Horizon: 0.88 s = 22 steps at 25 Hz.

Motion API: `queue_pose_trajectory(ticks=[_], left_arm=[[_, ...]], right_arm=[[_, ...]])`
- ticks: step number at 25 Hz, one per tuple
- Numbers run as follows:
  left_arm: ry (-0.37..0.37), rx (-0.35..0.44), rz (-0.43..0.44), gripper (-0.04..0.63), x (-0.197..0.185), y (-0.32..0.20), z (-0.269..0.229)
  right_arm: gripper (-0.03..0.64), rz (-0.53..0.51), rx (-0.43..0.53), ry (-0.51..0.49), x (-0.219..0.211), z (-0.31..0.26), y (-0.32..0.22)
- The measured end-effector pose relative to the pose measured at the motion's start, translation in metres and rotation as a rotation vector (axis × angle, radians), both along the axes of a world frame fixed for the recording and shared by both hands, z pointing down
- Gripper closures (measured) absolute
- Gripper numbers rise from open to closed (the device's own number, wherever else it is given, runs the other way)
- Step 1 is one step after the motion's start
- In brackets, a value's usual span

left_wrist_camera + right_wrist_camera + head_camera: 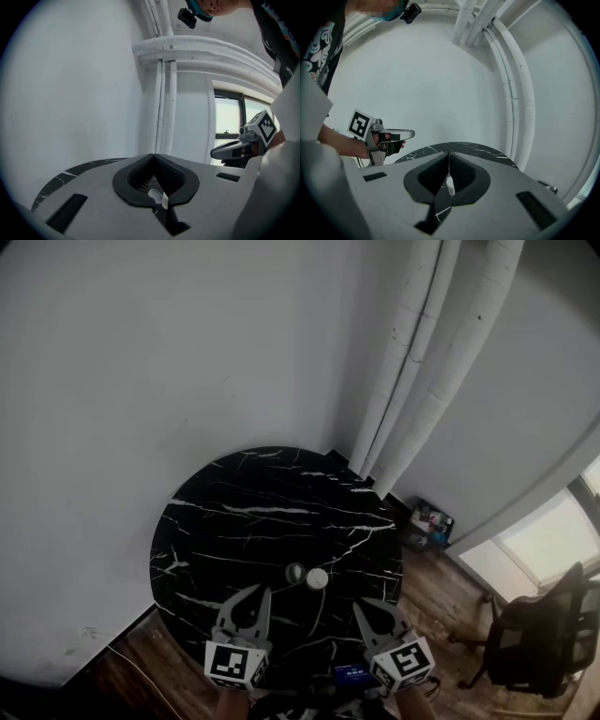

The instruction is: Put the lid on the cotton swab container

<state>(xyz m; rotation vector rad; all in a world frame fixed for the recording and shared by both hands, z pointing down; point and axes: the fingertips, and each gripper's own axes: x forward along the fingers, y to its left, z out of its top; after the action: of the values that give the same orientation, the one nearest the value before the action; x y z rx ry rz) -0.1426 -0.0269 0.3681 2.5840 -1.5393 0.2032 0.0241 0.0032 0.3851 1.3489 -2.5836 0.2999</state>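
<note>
On the round black marble table sit two small things side by side: a greyish open cotton swab container and, just right of it, a white round lid. My left gripper hovers at the table's near edge, left of and nearer than them, shut and empty. My right gripper is near right of the lid, also shut and empty. In the left gripper view the jaws meet, with a small clear piece showing below them. In the right gripper view the gripper is shut, with a small white piece showing through the gap.
White pipes run down the wall corner behind the table. A box of small items stands on the wooden floor at right, and an office chair beyond it. A thin cable lies on the floor at left.
</note>
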Motion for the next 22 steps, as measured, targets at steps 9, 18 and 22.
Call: queue_pose_trajectory(ticks=[9,18,22], left_arm=[[-0.041,-0.013,-0.017,0.583,0.002,-0.023,0.010],[-0.047,-0.052,0.016,0.583,0.016,-0.030,0.029],[-0.066,-0.092,0.032,0.582,0.021,-0.031,0.048]], right_arm=[[0.598,0.006,-0.014,0.014,0.006,0.012,-0.027],[0.598,-0.002,-0.031,0.040,0.019,0.028,-0.032],[0.598,-0.007,-0.072,0.055,0.027,0.051,-0.029]])
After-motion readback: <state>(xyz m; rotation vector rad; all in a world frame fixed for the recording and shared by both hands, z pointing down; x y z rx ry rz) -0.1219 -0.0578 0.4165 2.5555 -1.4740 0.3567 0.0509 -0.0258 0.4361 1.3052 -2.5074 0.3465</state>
